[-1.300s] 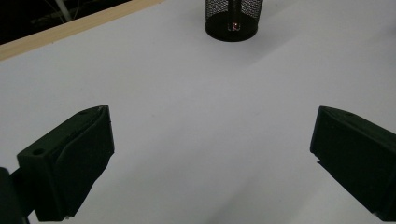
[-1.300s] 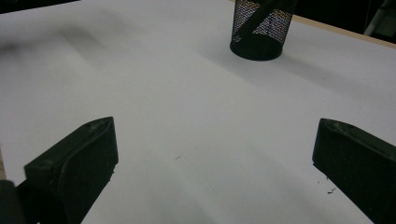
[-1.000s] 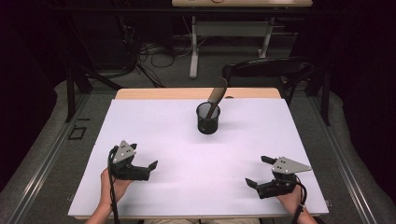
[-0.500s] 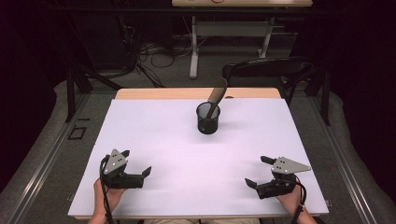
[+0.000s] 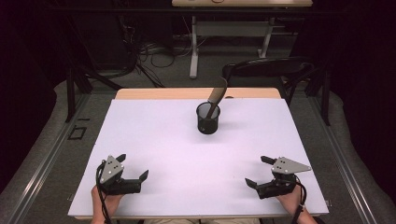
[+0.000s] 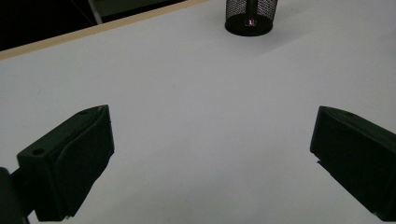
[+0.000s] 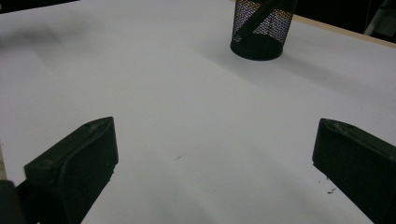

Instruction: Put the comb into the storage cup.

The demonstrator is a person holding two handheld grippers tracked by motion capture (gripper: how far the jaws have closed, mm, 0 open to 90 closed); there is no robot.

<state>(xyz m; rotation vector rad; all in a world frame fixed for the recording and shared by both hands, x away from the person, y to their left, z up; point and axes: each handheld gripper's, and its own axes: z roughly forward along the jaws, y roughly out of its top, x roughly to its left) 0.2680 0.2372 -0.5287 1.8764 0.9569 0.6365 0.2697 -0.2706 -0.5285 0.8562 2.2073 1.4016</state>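
Both grippers, left and right, sit wide open (holding nothing) on the white table. Mesh cup stands well beyond them.

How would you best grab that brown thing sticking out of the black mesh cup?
Probably by the brown handle where it sticks out above the mesh cup, coming from above. It leans toward the far right, and the cup walls block its lower part.

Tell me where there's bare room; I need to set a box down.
Bare white table everywhere between the mesh cup and both claws, left and right. Both far corners beside the cup are free too. Nowhere is crowded.
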